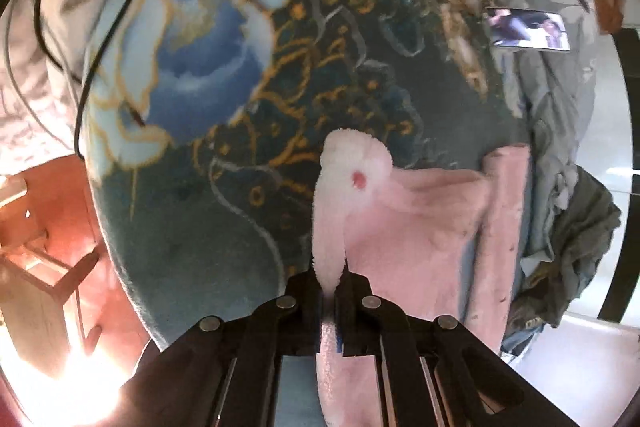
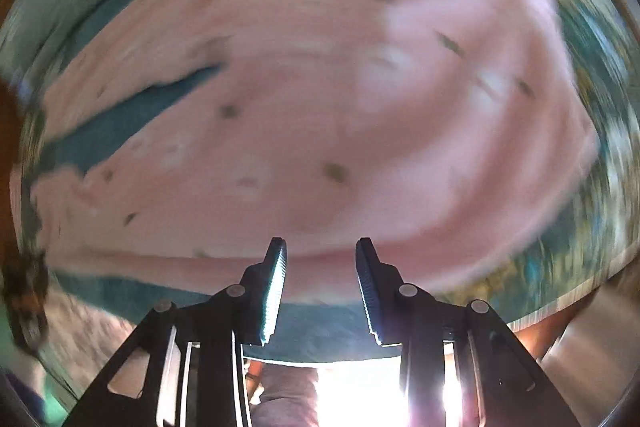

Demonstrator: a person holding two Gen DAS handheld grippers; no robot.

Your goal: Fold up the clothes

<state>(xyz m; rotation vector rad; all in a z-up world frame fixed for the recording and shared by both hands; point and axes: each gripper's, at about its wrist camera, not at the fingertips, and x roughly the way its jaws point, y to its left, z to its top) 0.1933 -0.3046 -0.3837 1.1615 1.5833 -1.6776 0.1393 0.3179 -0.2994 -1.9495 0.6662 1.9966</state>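
A fluffy pink garment [image 1: 424, 227] lies on a teal blanket with blue and gold flowers [image 1: 224, 107]. My left gripper [image 1: 329, 287] is shut on a fold of the pink garment and lifts a narrow strip of it up off the blanket. In the right wrist view the same pink garment [image 2: 320, 107], with small dark specks, fills most of the blurred frame. My right gripper [image 2: 321, 247] is open and empty, hovering just above the near edge of the garment.
A pile of grey and olive clothes [image 1: 560, 187] lies to the right of the pink garment. A phone with a lit screen [image 1: 528, 29] rests on grey fabric. A wooden chair [image 1: 36, 247] stands on the floor at left. Black cables [image 1: 80, 67] hang over the blanket edge.
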